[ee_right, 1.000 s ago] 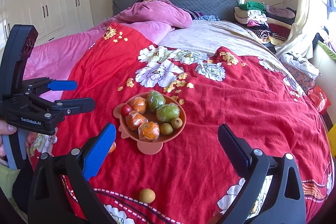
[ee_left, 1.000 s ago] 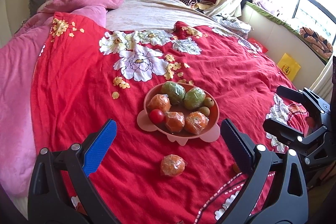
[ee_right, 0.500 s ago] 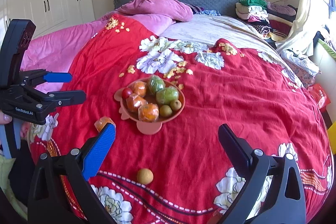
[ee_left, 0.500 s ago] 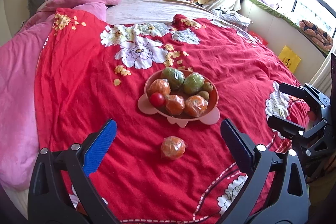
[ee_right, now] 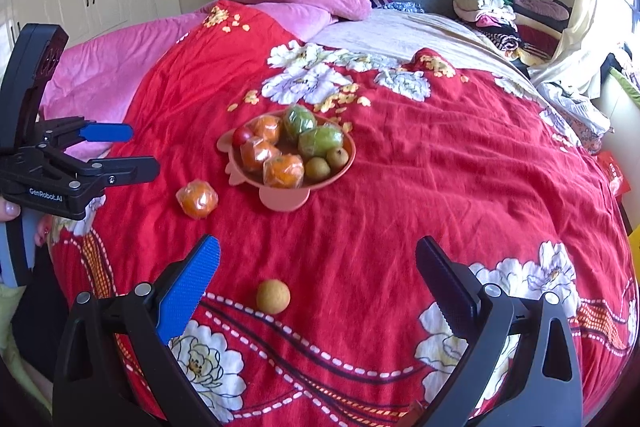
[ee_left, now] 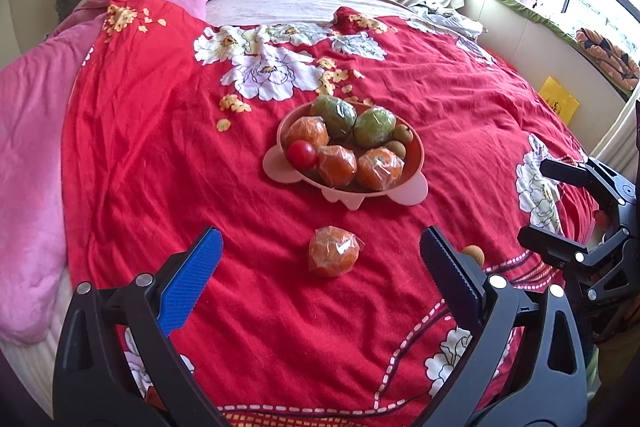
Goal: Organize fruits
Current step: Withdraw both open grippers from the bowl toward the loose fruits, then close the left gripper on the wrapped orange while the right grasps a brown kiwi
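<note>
Both sets of jaws stand wide apart and grip nothing. The left gripper (ee_left: 318,269) hangs over the red quilt (ee_left: 160,155) with its fingers either side of the orange (ee_left: 333,251), which lies loose in its plastic wrap just short of them, not touched. At twelve o'clock from that orange sits the bowl (ee_left: 416,155), already holding three wrapped oranges, two green fruits, a tomato and two small brown ones. To the right, the right gripper (ee_right: 318,269) is likewise spread and empty; the round yellowish fruit (ee_right: 273,296) lies on the quilt near its blue finger, at about eleven o'clock from the gap's centre, with the bowl well beyond at twelve.

By the look of it the sorting is nearly done: two fruits remain outside the bowl. The step in hand seems to be the approach to a pick. Next, the left gripper should drop forward until the orange sits between the pads, then close gently, since the wrap may slip.
</note>
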